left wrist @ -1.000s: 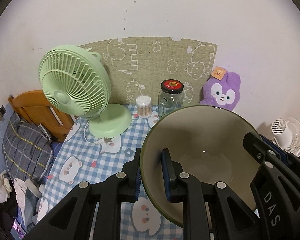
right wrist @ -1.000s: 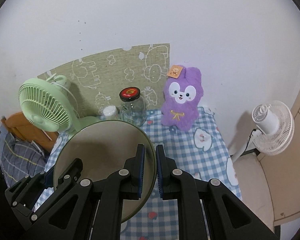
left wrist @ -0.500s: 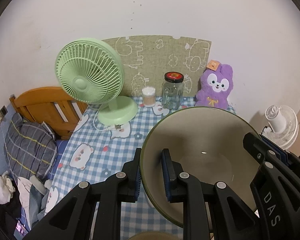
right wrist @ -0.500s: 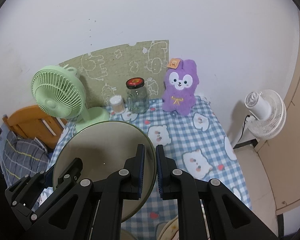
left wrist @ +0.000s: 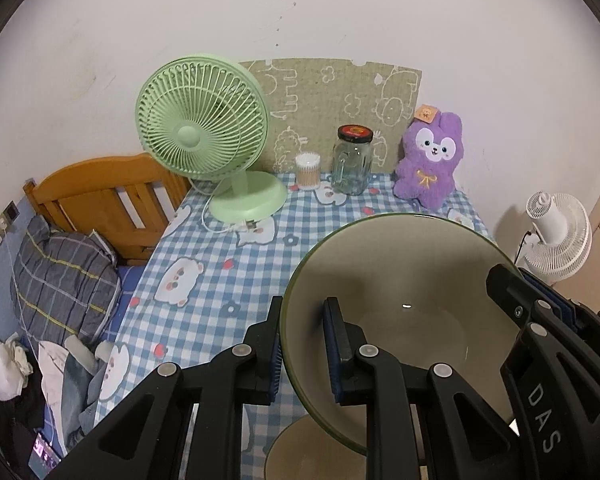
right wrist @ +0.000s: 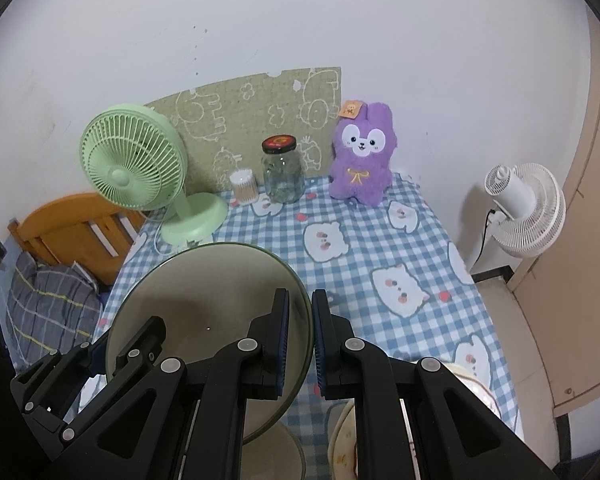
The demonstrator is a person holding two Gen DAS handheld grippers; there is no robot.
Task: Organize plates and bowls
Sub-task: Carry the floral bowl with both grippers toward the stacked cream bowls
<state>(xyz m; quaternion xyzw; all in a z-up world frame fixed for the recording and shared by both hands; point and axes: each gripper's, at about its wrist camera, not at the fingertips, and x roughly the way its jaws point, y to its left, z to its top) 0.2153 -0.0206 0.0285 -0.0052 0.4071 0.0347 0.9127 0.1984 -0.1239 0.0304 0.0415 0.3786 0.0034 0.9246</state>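
Note:
A beige bowl (left wrist: pixel 412 280) with a dark green rim hangs above the checked table (left wrist: pixel 220 264), carried by both grippers. My left gripper (left wrist: pixel 302 312) is shut on its left rim, one pad inside and one outside. My right gripper (right wrist: pixel 301 304) is shut on the right rim of the same bowl (right wrist: pixel 204 288). The right gripper (left wrist: pixel 516 284) also shows in the left wrist view at the bowl's far side. Under the bowl a beige dish (left wrist: pixel 300 452) lies on the cloth. A cream patterned plate (right wrist: pixel 472 384) peeks out beside my right gripper's arm.
At the back of the table stand a green fan (left wrist: pixel 204 140), a cotton-swab tub (left wrist: pixel 308 170), a glass jar (left wrist: pixel 352 160) and a purple plush rabbit (left wrist: pixel 428 160). A wooden bed frame (left wrist: pixel 100 196) with bedding is left of the table; a white fan (right wrist: pixel 520 208) stands right of it.
Both grippers have drawn the bowl back from the wall toward the table's near edge. The fan, jar and plush now look farther off, and the dishes below have come into view.

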